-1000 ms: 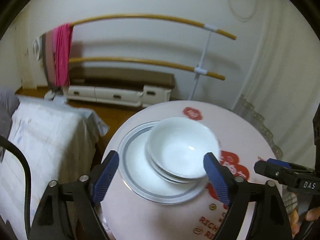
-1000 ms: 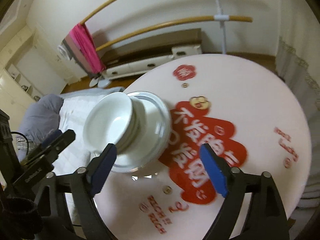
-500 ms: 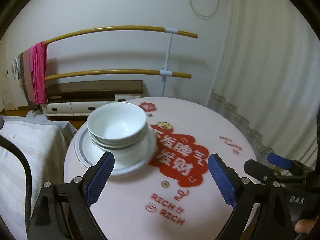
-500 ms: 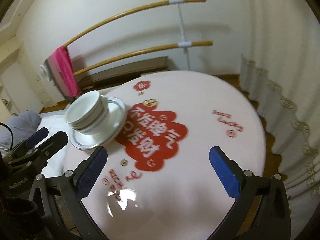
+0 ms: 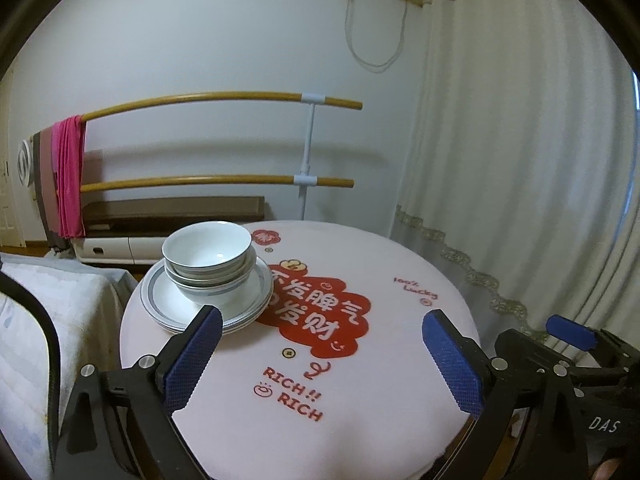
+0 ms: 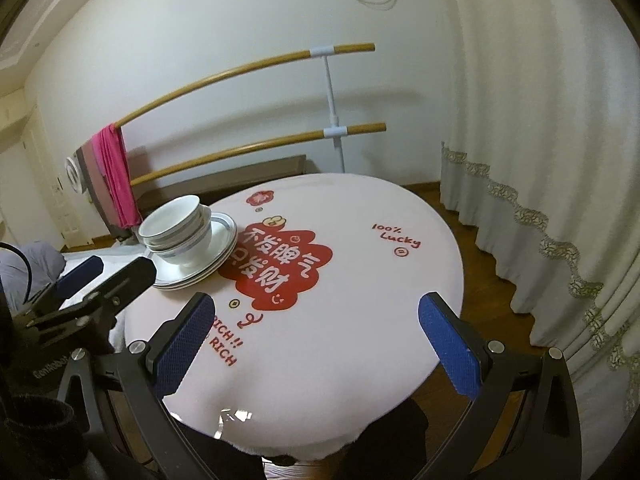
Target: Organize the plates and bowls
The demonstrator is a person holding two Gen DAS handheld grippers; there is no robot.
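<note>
Several white bowls are nested in a stack on grey-rimmed white plates, at the far left of a round table with a pink cloth and red print. My left gripper hovers over the table's near side, short of the stack; its jaws are opening and hold nothing. The right wrist view shows the bowls and plates at the left. My right gripper stands open over the near edge of the table, and nothing is between its fingers.
A bed with a white cover lies left of the table. Behind it stand a rack of wooden rails with a pink towel and a low cabinet. A curtain hangs at the right.
Both grippers have drawn back from the stack, which now sits farther off and to the left. The jaws of both have spread wider. The bowls and plates have not moved.
</note>
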